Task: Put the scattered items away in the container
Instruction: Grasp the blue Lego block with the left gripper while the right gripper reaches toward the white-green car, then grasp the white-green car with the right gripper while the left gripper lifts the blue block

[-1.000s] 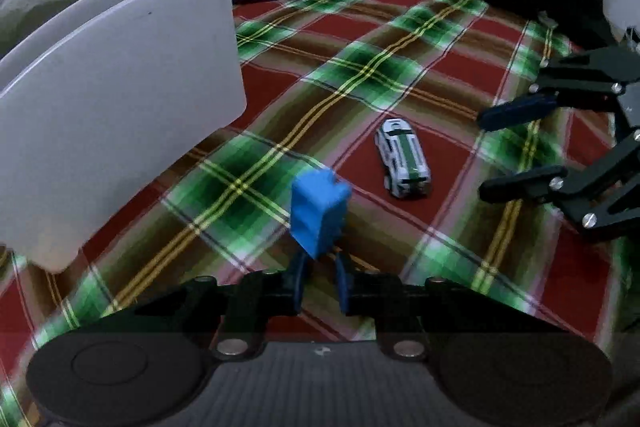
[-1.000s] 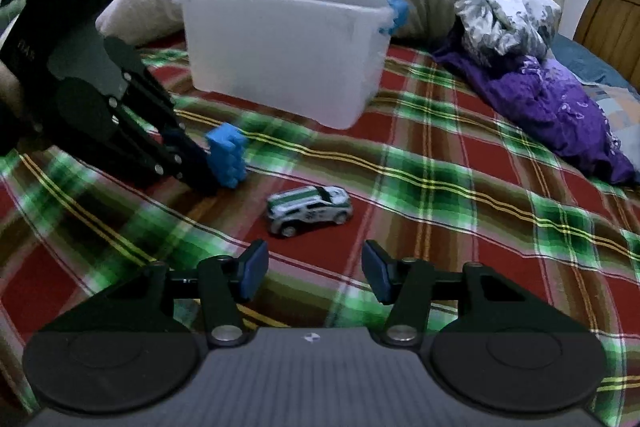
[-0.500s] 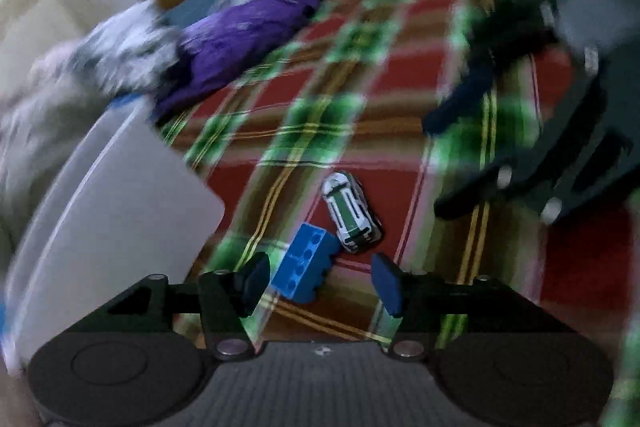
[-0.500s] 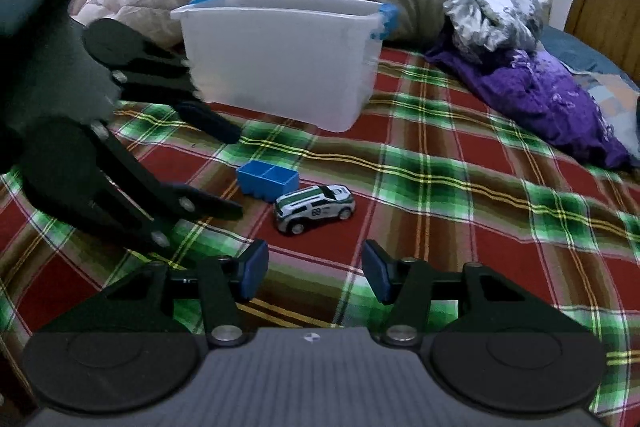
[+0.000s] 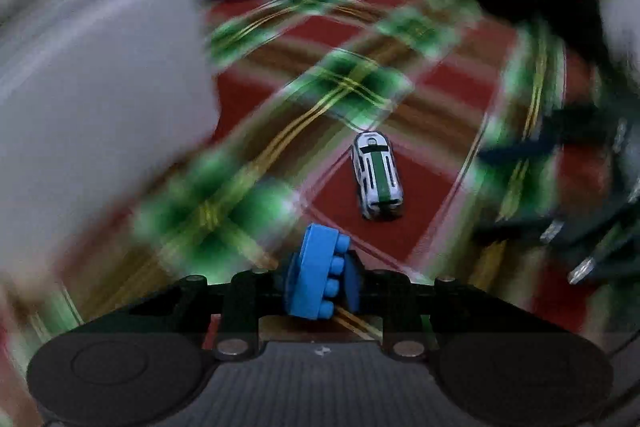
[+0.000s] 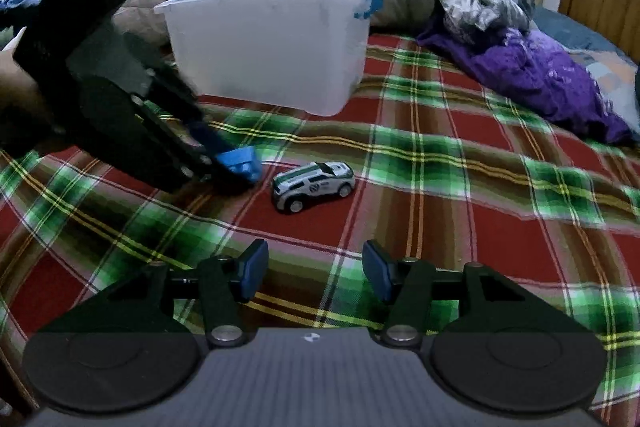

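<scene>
Our left gripper point(image 5: 320, 281) is closing on the blue building block point(image 5: 318, 275), which sits between its jaws with the pads against its sides. Half a second ago those jaws stood wide and the block lay loose on the plaid bedspread point(image 6: 440, 195); a second ago they were shut tight beneath it. So we read this as a dropped block regrasped, low over the cover. Our right gripper point(image 6: 312, 271) waits with its jaws apart and nothing between them, unchanged. Just beyond the block the white-and-green toy car point(image 6: 314, 181) lies untouched. Behind both stands the translucent container point(image 6: 264, 47), where block and car still have to go.
</scene>
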The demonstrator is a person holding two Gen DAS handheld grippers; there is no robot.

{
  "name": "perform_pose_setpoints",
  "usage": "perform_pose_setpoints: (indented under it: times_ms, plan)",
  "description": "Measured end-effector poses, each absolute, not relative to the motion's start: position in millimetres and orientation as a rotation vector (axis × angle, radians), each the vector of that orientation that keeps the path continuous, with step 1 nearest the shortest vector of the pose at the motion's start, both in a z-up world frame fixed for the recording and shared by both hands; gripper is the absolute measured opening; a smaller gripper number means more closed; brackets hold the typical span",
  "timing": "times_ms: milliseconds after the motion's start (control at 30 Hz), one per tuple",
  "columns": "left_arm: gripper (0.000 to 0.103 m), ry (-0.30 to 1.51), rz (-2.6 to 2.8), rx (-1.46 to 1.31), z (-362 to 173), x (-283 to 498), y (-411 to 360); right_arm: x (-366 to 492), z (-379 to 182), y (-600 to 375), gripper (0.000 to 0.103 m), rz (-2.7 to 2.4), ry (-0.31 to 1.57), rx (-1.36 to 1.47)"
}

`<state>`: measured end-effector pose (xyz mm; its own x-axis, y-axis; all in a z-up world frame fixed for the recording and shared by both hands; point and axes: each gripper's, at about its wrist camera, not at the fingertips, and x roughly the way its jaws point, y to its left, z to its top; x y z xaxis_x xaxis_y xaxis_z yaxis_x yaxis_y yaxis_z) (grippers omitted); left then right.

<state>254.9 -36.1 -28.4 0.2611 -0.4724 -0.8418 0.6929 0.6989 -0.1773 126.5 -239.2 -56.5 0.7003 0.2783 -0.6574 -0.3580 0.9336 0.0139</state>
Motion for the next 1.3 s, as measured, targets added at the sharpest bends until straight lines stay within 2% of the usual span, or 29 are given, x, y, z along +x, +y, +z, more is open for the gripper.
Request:
perform_pose_setpoints:
  times_ms: [133, 267, 300, 367, 433, 533, 733, 900, 1067, 1167, 1300]
  plan:
    - [0.028, 1.212, -0.745, -0.33, -50, 258, 37, 123, -52, -225, 0.056, 0.37, 0.689, -0.131]
    - [0.034, 1.206, -0.637, -0.382, -57, 249, 73, 118, -47, -206, 0.056, 0.401, 0.68, -0.133]
    - [0.037, 1.191, -0.606, -0.377, -53, 246, 79, 117, -46, -202, 0.056, 0.411, 0.677, -0.138]
    - [0.056, 1.152, -0.543, -0.337, -42, 243, 86, 115, -43, -194, 0.056, 0.43, 0.673, -0.15]
    - [0.068, 1.113, -0.48, -0.286, -30, 241, 90, 115, -41, -189, 0.056, 0.433, 0.667, -0.161]
    - [0.068, 1.062, -0.458, -0.282, -14, 234, 96, 117, -38, -184, 0.056, 0.426, 0.662, -0.159]
    - [0.069, 0.875, -0.257, 0.073, 6, 180, 42, 124, -41, -187, 0.057, 0.301, 0.673, -0.15]
    - [0.069, 0.881, -0.177, 0.1, -7, 160, 10, 144, -51, -206, 0.058, 0.171, 0.728, 0.038]
    - [0.069, 0.901, -0.114, 0.01, -20, 163, -4, 163, -57, -205, 0.059, 0.094, 0.746, 0.135]
    - [0.069, 0.917, -0.106, 0.03, -32, 172, -14, 179, -66, -201, 0.063, 0.015, 0.766, 0.139]
    - [0.068, 0.878, -0.113, 0.047, -40, 176, -4, 193, -77, -196, 0.06, -0.021, 0.785, 0.122]
